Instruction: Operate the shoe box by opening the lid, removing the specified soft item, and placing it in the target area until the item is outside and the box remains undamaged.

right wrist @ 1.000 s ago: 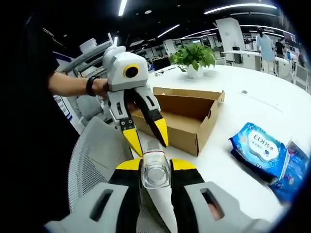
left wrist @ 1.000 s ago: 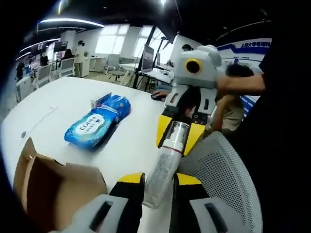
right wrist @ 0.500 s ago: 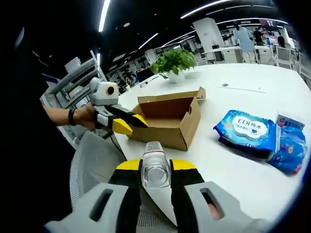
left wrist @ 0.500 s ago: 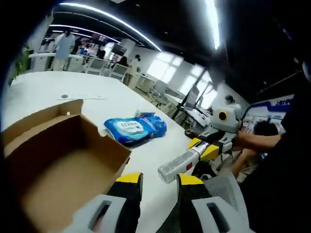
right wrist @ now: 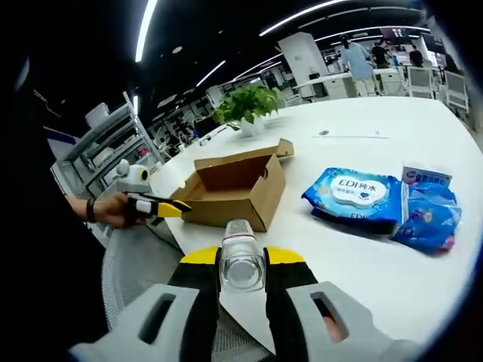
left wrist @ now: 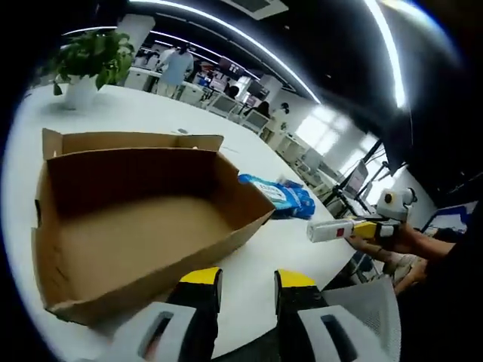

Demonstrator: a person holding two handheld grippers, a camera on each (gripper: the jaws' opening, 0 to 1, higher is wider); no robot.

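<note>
Right gripper [right wrist: 241, 264] clamping bottle [right wrist: 241, 260] — open shoe box [right wrist: 230, 188] beyond, lidless

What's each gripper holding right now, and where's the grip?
Right gripper is shut on a clear plastic bottle, jaws clamping its body, bottom end toward the camera. Left gripper is open, holding nothing, at the open cardboard shoe box.

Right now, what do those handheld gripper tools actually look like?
Each gripper is pale grey plastic with two black jaws tipped in yellow pads: the left gripper and the right gripper match. The person holding them wears a dark wristband.
</note>
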